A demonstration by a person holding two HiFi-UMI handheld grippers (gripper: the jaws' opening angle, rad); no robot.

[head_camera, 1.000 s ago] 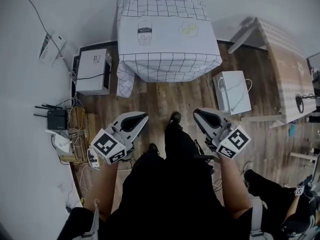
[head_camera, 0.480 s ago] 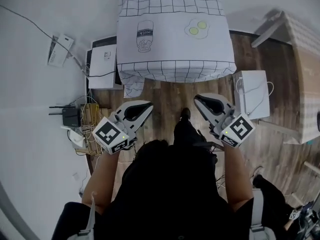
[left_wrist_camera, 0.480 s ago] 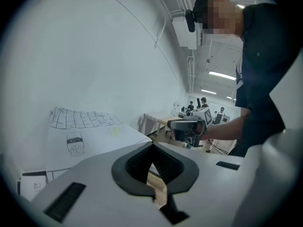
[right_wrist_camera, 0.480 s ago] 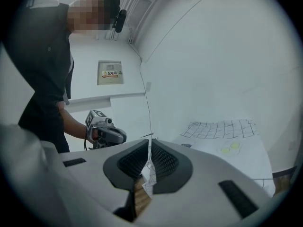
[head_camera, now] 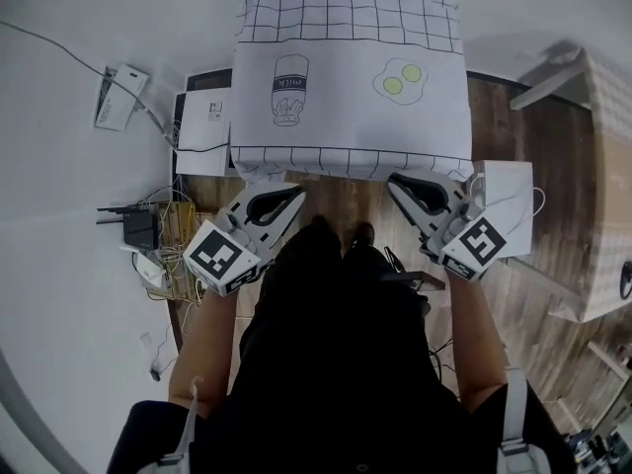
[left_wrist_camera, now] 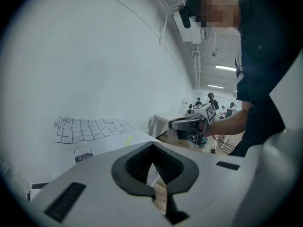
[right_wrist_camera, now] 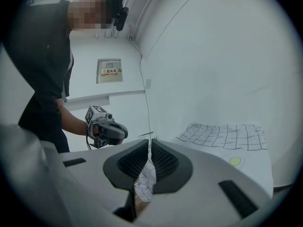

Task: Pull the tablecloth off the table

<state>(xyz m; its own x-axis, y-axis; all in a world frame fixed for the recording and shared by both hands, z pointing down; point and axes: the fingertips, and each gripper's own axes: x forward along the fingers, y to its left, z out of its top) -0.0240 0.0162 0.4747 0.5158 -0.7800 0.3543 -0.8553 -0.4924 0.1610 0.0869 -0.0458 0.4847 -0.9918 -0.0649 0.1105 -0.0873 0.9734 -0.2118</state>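
Note:
A white tablecloth (head_camera: 351, 87) with a black grid border, a milk bottle drawing and fried eggs covers the small table; it also appears in the left gripper view (left_wrist_camera: 94, 136) and right gripper view (right_wrist_camera: 227, 145). My left gripper (head_camera: 292, 196) (left_wrist_camera: 152, 150) is shut and empty, its tip just short of the cloth's hanging front hem on the left. On the right side of that hem my right gripper (head_camera: 395, 180) (right_wrist_camera: 148, 143) is also shut and holds nothing. Through each pair of jaws only a sliver of cloth and floor shows.
A white box (head_camera: 205, 117) stands on the floor left of the table and another (head_camera: 509, 191) on the right. A router (head_camera: 138, 230) and tangled cables lie by the left wall. A second table (head_camera: 602, 166) stands at the far right. My legs are close to the table's front.
The table has come much closer in the head view as the person stepped forward. Both grippers stayed shut and now reach the cloth's front hem.

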